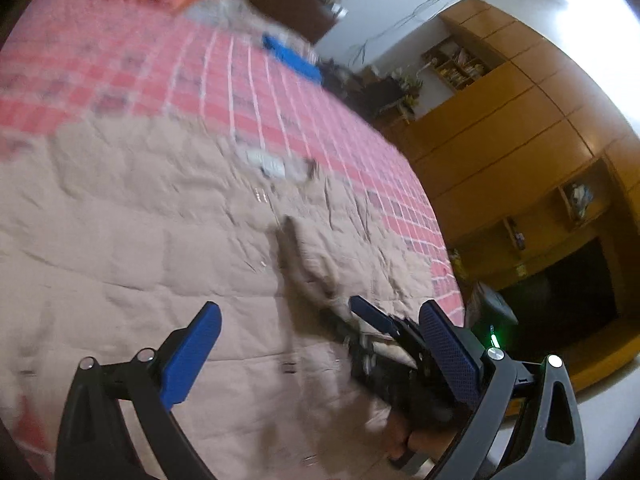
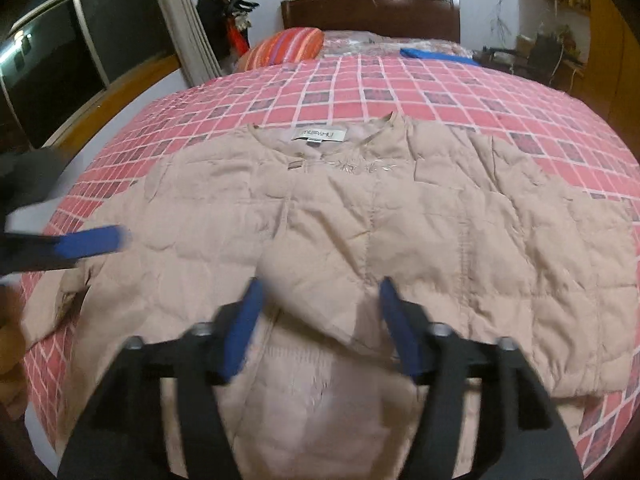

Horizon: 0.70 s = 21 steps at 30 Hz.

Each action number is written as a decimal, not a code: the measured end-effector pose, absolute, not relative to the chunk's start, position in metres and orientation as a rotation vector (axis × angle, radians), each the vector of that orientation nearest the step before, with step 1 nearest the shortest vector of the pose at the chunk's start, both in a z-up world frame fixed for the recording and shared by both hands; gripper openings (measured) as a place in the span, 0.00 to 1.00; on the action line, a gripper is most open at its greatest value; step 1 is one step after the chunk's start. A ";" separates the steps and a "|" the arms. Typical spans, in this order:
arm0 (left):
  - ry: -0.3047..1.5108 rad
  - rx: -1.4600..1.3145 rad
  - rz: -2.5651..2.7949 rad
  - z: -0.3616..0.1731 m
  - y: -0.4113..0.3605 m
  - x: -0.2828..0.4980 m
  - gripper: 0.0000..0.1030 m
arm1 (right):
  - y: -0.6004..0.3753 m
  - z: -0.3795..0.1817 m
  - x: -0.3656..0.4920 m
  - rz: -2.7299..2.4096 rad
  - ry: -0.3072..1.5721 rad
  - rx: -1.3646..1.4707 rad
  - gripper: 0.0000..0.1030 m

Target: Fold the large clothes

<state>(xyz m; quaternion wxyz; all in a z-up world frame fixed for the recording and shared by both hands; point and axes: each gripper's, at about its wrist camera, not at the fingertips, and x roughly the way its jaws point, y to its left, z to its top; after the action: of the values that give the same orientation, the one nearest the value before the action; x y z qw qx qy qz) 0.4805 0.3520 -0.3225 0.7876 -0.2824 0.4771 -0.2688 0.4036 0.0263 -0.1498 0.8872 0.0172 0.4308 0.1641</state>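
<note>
Okay, red checked bedspread (image 2: 400, 92) under everything, beige quilted jacket (image 2: 360, 216) spread flat below and ahead of my right gripper (image 2: 320, 320), jaws wide, empty. My left gripper (image 1: 320, 356) also wide over the jacket, nothing held. Neck label (image 2: 320, 135) far ahead.

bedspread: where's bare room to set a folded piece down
Bare checked bedspread lies between the beige jacket collar and the striped pillow and blue item. The near half is crowded: jacket plus both hand-held grippers, right, left.
</note>
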 end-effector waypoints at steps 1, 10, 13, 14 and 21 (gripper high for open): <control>1.053 -0.620 -0.593 -0.330 0.346 0.487 0.96 | 0.024 -0.147 0.395 0.346 0.885 0.029 0.67; 1.284 -0.587 -0.600 -0.381 0.277 0.530 0.96 | -0.015 -0.127 0.330 0.358 0.842 0.132 0.75; 1.283 -0.566 -0.565 -0.380 0.270 0.535 0.91 | -0.027 -0.120 0.315 0.351 0.822 0.161 0.75; 1.285 -0.547 -0.543 -0.377 0.268 0.537 0.83 | -0.029 -0.118 0.313 0.348 0.816 0.171 0.75; 1.256 -0.474 -0.504 -0.353 0.269 0.537 0.15 | -0.046 -0.112 0.289 0.350 0.787 0.249 0.75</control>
<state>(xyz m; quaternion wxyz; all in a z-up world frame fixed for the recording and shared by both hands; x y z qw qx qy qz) 0.5369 0.2688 -0.3535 0.7538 -0.2173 0.5754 -0.2311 0.2889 -0.0457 -0.1116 0.9012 0.1205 0.3804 0.1692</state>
